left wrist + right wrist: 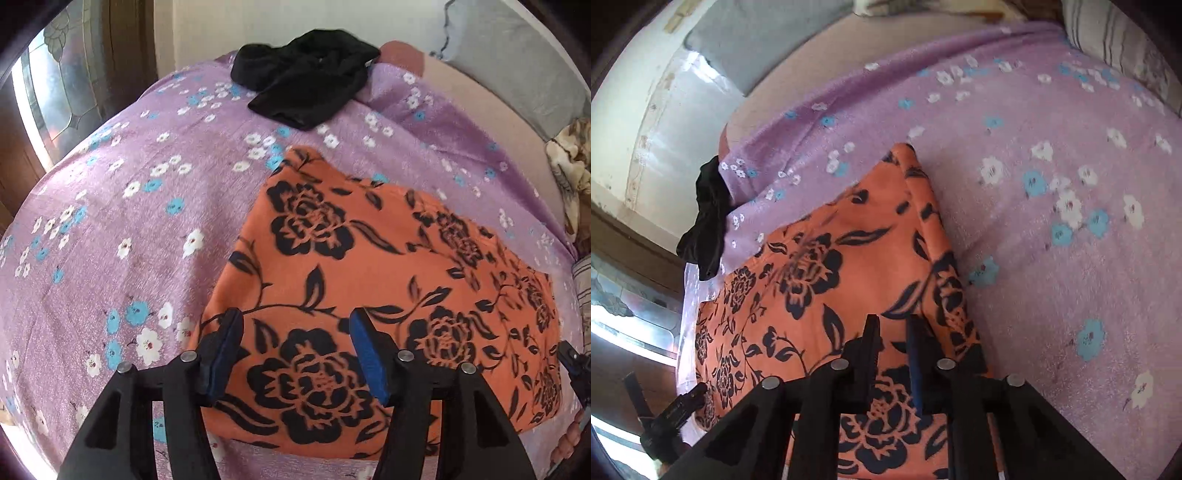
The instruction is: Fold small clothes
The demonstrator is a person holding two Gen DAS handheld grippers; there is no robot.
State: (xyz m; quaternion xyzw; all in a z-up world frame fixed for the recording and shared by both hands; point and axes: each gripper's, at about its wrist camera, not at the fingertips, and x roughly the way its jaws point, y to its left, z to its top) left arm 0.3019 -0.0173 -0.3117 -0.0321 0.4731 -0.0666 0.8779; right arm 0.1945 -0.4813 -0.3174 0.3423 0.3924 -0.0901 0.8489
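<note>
An orange garment point(369, 266) with a black flower print lies flat on the purple flowered bed sheet point(129, 221). My left gripper point(295, 321) hovers over its near left corner, open, blue pads wide apart with only flat cloth below them. In the right wrist view the same orange garment point(831, 266) runs away from me with a folded ridge along its right side. My right gripper point(894, 323) sits over the near end by that ridge, its jaws almost together with a narrow gap through which flat cloth shows. The left gripper's black body point(676, 406) shows at the lower left.
A crumpled black garment point(306, 77) lies at the far edge of the bed, also seen as the black garment point(709, 221) in the right wrist view. A grey pillow point(517, 66) and a striped pillow point(1108, 33) lie at the head. A glazed door point(55, 92) stands to the left.
</note>
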